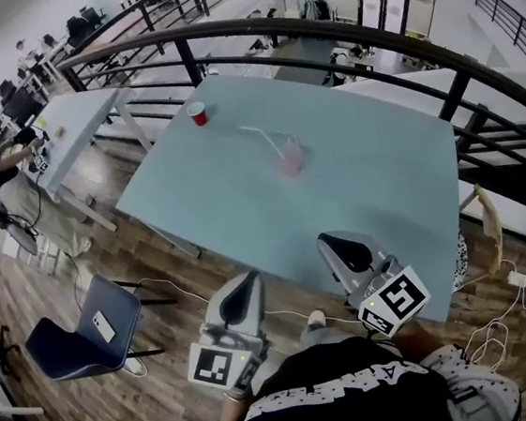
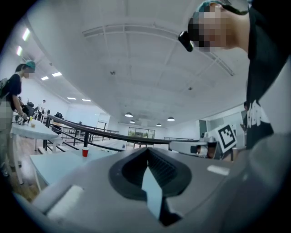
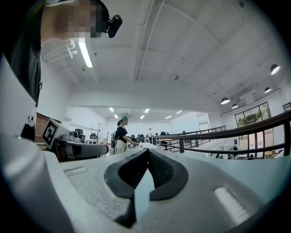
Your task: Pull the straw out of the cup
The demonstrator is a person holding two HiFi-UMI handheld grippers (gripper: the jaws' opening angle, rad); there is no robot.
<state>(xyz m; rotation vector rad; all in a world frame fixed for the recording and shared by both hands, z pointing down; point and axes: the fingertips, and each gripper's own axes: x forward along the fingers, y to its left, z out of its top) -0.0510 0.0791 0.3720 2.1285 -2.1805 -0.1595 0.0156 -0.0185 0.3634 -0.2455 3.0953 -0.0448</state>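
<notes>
The table (image 1: 393, 190) is pale blue, the cup (image 1: 291, 160) pinkish (its straw (image 1: 262, 136) white), the far cup (image 1: 197, 114) red.

No text is showing clearly enough to read. White lettering is running across the black shirt (image 1: 359, 394), but it is coming out too warped to spell. Just above the shirt, the cubes on the left gripper (image 1: 246, 287) and right gripper (image 1: 340, 245) are each carrying a square marker (image 1: 216, 363), a black-and-white block pattern and not letters or numbers.
</notes>
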